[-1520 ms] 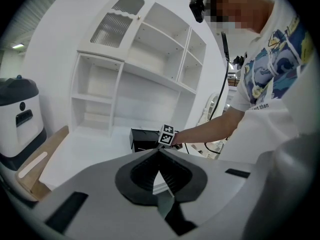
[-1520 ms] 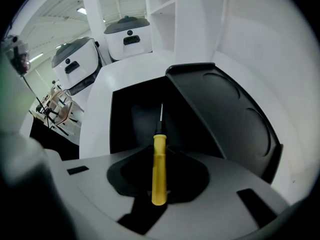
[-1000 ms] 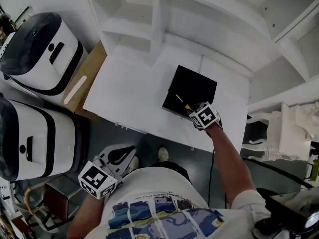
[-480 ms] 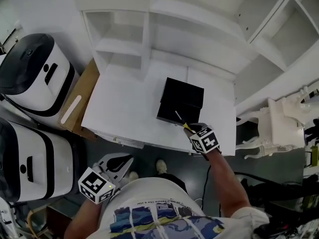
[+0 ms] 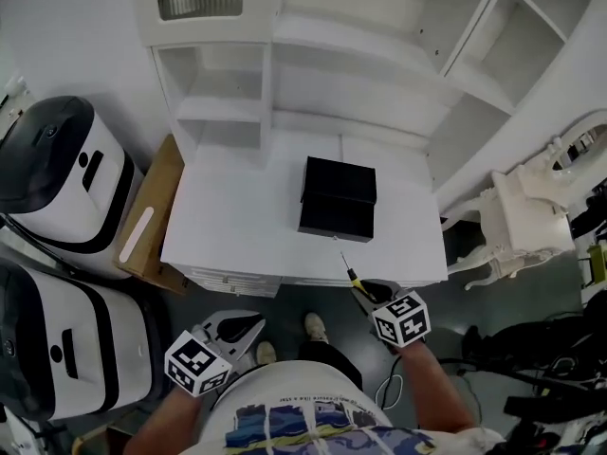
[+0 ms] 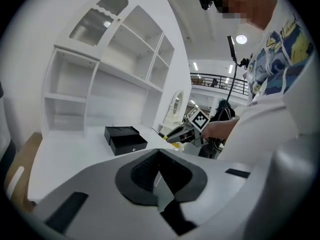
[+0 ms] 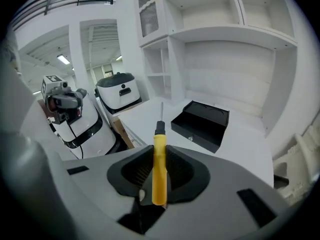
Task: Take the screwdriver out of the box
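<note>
My right claw (image 5: 365, 290) is clamped on the screwdriver (image 7: 159, 169) by its yellow handle, shaft pointing far, toward the box (image 5: 338, 199). Tool hangs off the tabletop's (image 5: 237, 226) near edge, apart from box. Box open, dark inside; nothing made out. My left claw (image 6: 159, 171) is together, empty, near-left.

The box (image 5: 338, 200) sits on the table (image 5: 228, 226), right of centre, before the shelf unit (image 5: 313, 74). The screwdriver (image 5: 352, 273) is outside it, in the right gripper (image 5: 365, 292) at the table's near edge.
</note>
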Demonstrator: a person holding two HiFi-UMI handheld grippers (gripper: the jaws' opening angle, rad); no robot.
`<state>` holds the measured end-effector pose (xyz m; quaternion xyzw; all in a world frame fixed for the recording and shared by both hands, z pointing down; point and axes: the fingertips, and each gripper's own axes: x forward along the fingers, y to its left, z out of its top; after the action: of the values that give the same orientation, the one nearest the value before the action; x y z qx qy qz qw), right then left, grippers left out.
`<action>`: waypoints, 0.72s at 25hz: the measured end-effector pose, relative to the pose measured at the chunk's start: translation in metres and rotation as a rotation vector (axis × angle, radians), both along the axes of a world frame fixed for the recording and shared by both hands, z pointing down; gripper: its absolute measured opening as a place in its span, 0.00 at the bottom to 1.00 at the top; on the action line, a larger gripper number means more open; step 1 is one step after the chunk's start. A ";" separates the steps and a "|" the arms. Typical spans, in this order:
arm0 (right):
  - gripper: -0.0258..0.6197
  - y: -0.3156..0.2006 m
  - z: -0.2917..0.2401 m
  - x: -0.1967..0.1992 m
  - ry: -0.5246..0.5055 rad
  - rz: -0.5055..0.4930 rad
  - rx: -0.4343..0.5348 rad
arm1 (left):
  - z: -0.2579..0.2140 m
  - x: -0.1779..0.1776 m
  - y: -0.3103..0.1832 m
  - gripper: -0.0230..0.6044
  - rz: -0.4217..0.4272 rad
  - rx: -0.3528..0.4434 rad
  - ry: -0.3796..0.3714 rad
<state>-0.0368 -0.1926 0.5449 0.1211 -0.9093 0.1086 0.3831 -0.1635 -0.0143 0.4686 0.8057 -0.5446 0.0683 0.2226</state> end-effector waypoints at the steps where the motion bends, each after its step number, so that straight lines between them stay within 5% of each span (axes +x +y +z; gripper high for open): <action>1: 0.19 0.011 -0.002 0.005 -0.014 0.015 -0.007 | 0.003 0.003 0.002 0.06 0.021 -0.004 0.002; 18: 0.19 0.109 -0.037 0.040 -0.177 0.003 -0.011 | 0.008 0.060 0.003 0.06 0.140 -0.036 0.005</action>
<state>0.0032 -0.0841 0.5078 0.1102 -0.9389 0.1245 0.3015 -0.1039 -0.0113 0.4761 0.8378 -0.4851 0.0917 0.2331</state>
